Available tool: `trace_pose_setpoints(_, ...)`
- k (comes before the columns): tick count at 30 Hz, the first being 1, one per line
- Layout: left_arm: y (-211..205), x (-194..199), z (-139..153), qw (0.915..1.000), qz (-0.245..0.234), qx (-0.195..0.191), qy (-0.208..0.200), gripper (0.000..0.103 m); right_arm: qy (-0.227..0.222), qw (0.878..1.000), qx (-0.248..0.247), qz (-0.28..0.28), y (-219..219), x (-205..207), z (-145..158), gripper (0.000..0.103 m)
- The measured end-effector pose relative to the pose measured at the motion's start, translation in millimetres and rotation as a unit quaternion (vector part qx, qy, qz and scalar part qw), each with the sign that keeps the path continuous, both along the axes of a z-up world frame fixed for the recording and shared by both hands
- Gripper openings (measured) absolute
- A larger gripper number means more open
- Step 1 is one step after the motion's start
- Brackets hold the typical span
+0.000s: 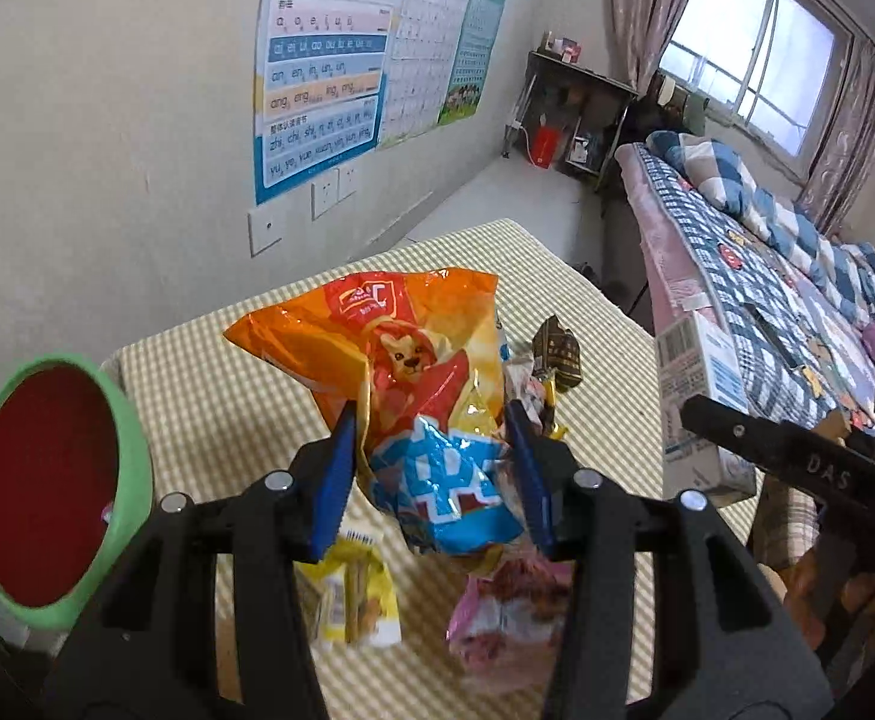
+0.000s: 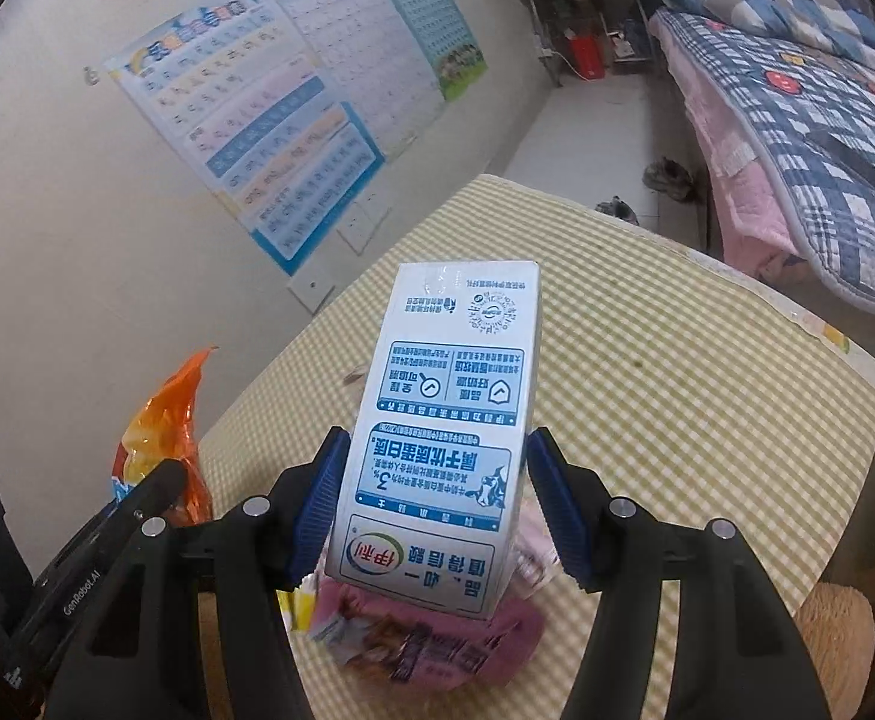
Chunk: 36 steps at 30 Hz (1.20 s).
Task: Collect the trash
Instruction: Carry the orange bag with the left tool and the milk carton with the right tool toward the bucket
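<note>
- Your left gripper (image 1: 431, 468) has its jaws clamped on the orange snack bag (image 1: 401, 372).
- Your right gripper (image 2: 437, 504) has its jaws gripping the milk carton (image 2: 449, 420) above the checked surface (image 2: 647, 390).

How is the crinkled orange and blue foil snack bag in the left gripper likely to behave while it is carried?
The crinkled orange and blue foil snack bag is probably floppy: it creases and sags between the left gripper. It looks light, likely empty, since the thin film is collapsed. Its glossy surface may be slippery, so it could slide out of the hold.
</note>
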<state>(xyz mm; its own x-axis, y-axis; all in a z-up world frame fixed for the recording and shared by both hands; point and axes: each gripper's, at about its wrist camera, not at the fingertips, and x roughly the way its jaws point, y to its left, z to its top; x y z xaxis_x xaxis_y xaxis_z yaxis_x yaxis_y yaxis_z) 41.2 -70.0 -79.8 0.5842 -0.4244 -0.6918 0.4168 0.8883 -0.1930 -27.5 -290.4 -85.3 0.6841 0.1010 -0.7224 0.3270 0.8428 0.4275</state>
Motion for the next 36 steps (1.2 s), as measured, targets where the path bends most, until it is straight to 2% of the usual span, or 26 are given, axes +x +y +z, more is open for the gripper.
trace_pose_setpoints(4,13,-9,2,0.9999,0.008,-0.01,0.006,0.046,-0.002,1.0,-0.007,0.013,14,-7,7,0.059)
trace_pose_setpoints(12,50,-21,16,0.9988,0.046,-0.007,-0.018,0.046,-0.011,0.999,-0.016,0.044,42,-13,17,0.059)
trace_pose_setpoints(23,92,-18,8,0.9953,0.097,-0.004,-0.004,0.046,-0.014,0.996,-0.017,0.089,78,-8,20,0.059)
trace_pose_setpoints(36,109,-22,1,0.994,0.109,0.0,-0.006,0.046,-0.009,0.994,-0.011,0.111,102,-8,12,0.059)
